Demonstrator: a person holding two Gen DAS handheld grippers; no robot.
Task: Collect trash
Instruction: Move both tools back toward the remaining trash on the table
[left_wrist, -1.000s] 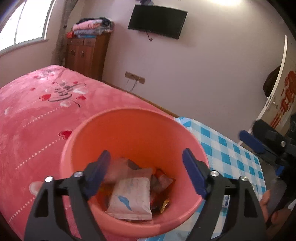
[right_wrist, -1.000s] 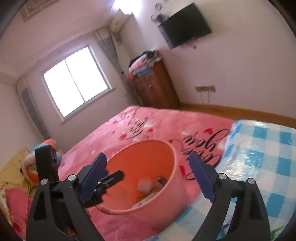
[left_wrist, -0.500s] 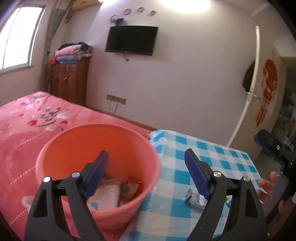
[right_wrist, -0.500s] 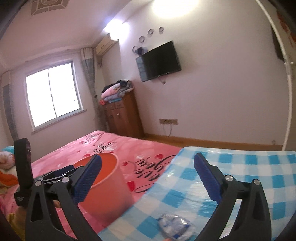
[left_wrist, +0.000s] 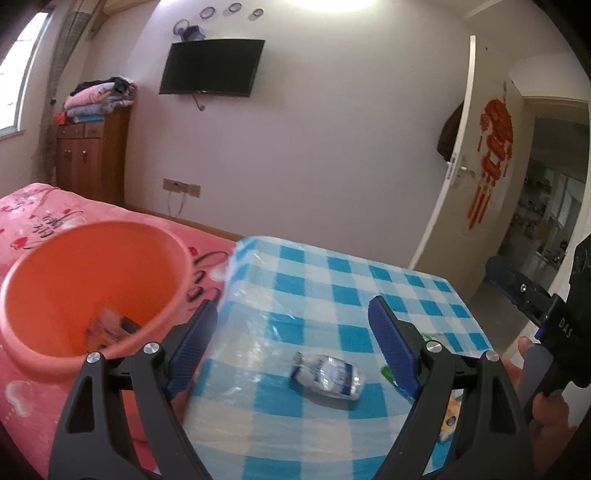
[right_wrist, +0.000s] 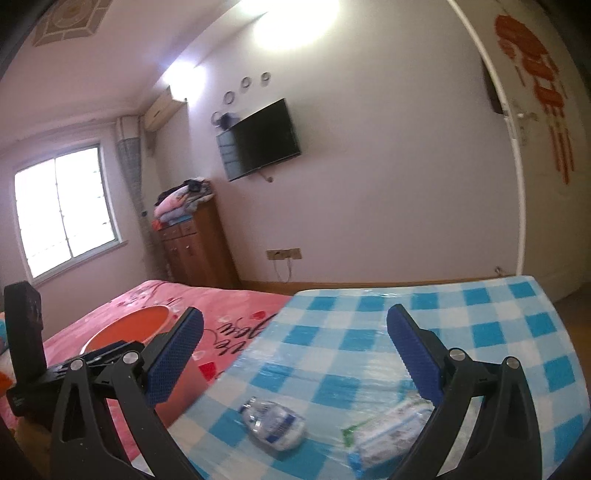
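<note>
Bedroom with pale walls, pink bedspread and a blue-checked tablecloth (left_wrist: 332, 280) under clear film. Left wrist view: left gripper (left_wrist: 291, 347) spread fairly wide, nothing between the pads, aimed over the cloth; orange bucket (left_wrist: 44, 365) at left of frame on the bed, wrappers at its bottom; crushed clear bottle (left_wrist: 327, 374) lying lower centre on the cloth, apart from both pads; right gripper (left_wrist: 517, 291) showing at the right edge. Right wrist view: right gripper (right_wrist: 295, 354) at full spread, empty; bottle (right_wrist: 273, 424) lower centre, a white and green packet (right_wrist: 391, 432) just right of it. Likely light, thin, springy and slick plastic; best pinched across the flattened middle, gently, to avoid squirting out.
</note>
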